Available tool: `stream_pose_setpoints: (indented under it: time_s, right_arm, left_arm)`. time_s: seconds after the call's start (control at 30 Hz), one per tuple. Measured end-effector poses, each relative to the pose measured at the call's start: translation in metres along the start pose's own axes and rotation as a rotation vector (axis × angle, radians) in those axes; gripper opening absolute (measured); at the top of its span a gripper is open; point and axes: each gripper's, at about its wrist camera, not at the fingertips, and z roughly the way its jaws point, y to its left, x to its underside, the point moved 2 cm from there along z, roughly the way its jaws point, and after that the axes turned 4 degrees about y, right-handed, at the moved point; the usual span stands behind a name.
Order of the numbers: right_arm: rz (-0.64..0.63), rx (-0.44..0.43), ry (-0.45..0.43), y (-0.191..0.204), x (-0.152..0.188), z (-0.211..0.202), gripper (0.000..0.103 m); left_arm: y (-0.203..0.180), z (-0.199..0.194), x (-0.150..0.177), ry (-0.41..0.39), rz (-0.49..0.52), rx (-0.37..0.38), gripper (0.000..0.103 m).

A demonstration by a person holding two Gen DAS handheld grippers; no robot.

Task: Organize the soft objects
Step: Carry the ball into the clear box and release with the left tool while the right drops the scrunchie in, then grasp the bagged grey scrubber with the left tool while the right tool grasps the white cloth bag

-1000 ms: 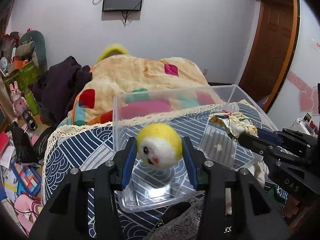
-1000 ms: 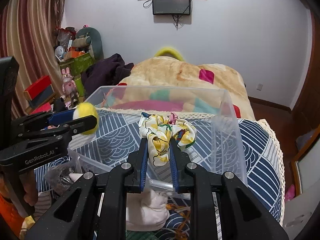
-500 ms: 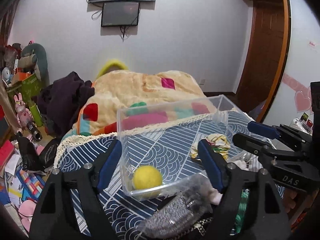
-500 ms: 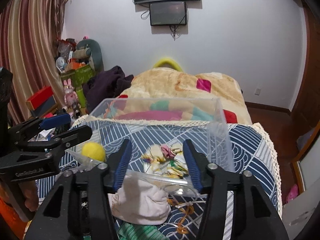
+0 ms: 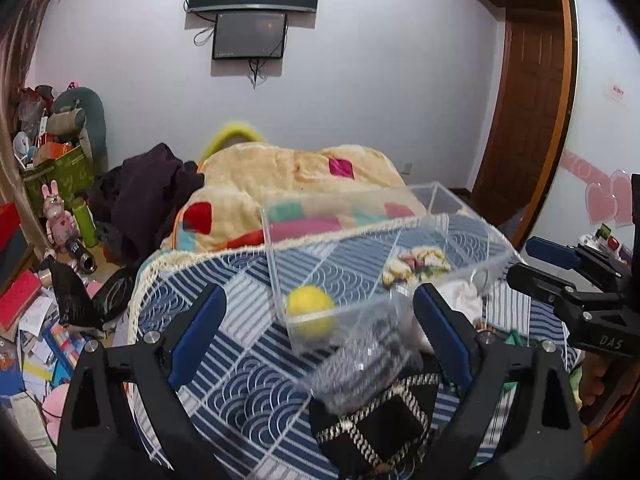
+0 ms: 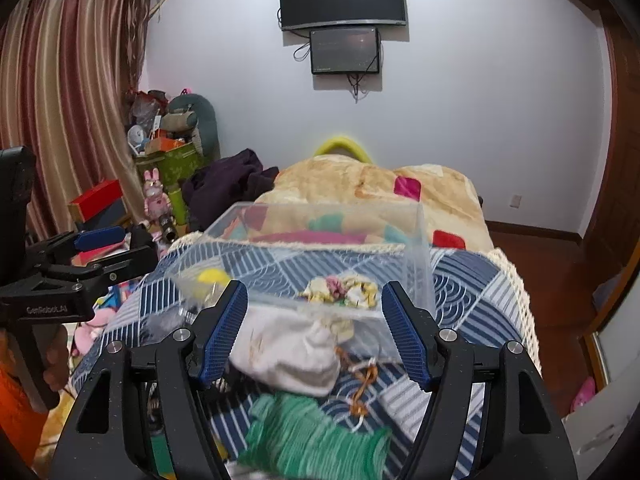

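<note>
A clear plastic box (image 5: 472,240) stands on the blue patterned bedspread (image 5: 224,364). Inside it lie a yellow felt ball (image 5: 310,309) and a floral scrunchie (image 5: 416,264). Both show in the right wrist view, ball (image 6: 212,276) and scrunchie (image 6: 344,289). My left gripper (image 5: 320,332) is open and empty, drawn back in front of the box. My right gripper (image 6: 316,332) is open and empty above a white cloth pouch (image 6: 284,350) and a green knitted piece (image 6: 312,436). A grey glittery item (image 5: 360,364) and a black item with gold trim (image 5: 380,420) lie under the left gripper.
A peach quilt (image 5: 288,176) covers the bed behind the box, with dark clothes (image 5: 148,196) at its left. The floor at the left is littered with books and toys (image 5: 36,320). A wooden door (image 5: 520,120) is at the right. An orange cord (image 6: 362,388) lies by the pouch.
Both grippers opened and let go: the yellow ball and the scrunchie dropped into the clear box. Both grippers then pulled back and up, away from the box.
</note>
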Motion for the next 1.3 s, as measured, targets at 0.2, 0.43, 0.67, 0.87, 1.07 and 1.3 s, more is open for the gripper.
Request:
stream_pose_setpoints:
  time_s: [0.2, 0.43, 0.67, 0.87, 1.07, 1.3]
  right_arm:
    - [0.003, -0.023, 0.074, 0.006, 0.023, 0.017, 0.067]
    - [0.048, -0.064, 0.155, 0.001, 0.035, 0.042, 0.067]
    - [0.043, -0.085, 0.174, 0.002, 0.037, 0.052, 0.058]
    - [0.044, -0.080, 0.167, 0.001, 0.041, 0.050, 0.036]
    - [0.080, -0.118, 0.155, -0.006, 0.043, 0.043, 0.017]
    - [0.089, -0.125, 0.110, -0.001, 0.042, 0.026, 0.010]
  left_arm:
    - [-0.006, 0.012, 0.025, 0.057, 0.003, 0.020, 0.096]
    - [-0.010, 0.033, 0.045, 0.116, -0.009, 0.040, 0.095]
    - [-0.016, 0.042, 0.048, 0.119, 0.013, 0.058, 0.085]
    - [-0.025, 0.053, 0.048, 0.139, 0.028, 0.084, 0.065]
    - [-0.036, 0.044, 0.054, 0.113, 0.076, 0.085, 0.041]
    - [-0.039, 0.016, 0.053, 0.054, 0.083, 0.098, 0.036]
